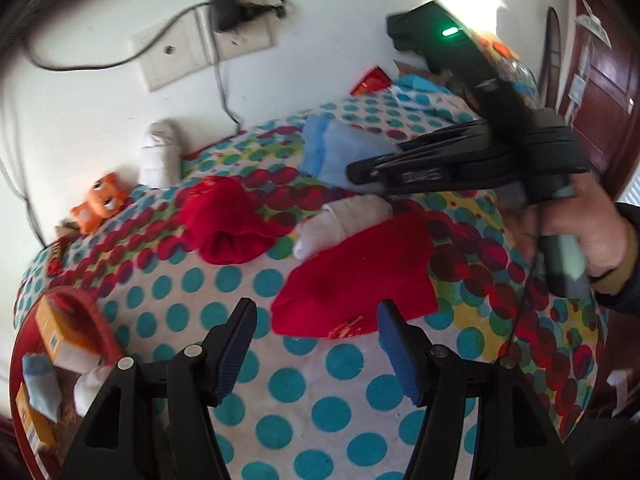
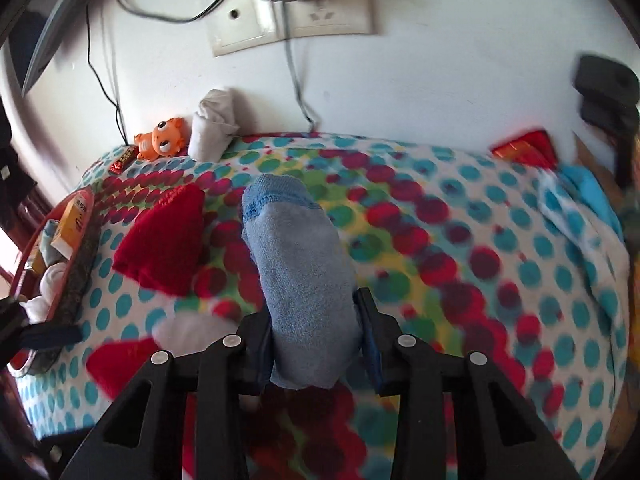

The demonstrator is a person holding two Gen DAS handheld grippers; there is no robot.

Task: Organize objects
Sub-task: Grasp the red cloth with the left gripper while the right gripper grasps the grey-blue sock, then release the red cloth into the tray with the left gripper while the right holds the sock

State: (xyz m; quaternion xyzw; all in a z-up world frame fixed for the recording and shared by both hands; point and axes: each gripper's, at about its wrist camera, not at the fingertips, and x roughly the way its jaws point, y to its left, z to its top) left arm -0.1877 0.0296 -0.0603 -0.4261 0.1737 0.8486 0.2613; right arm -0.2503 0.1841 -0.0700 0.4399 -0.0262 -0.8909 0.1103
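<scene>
1. The blue sock (image 2: 298,276) fills the centre of the right wrist view, its toe end pinched between the pads of the right gripper (image 2: 316,344) and its darker cuff pointing toward the top of the frame.
2. It looks light, soft and floppy terry cloth; it will likely droop and swing, so a grip across the bunched middle should be safer than one at an edge.
3. The right gripper's jaws stand narrow, clamped on the sock, angled down at the dotted blanket (image 2: 460,280).
4. The left gripper (image 1: 316,344) at the bottom of its view stands wide and holds nothing, tilted down just short of a red sock (image 1: 360,284).
5. The red tray (image 1: 24,360), lower left, already holds small boxes and socks; it is probably the destination.
</scene>
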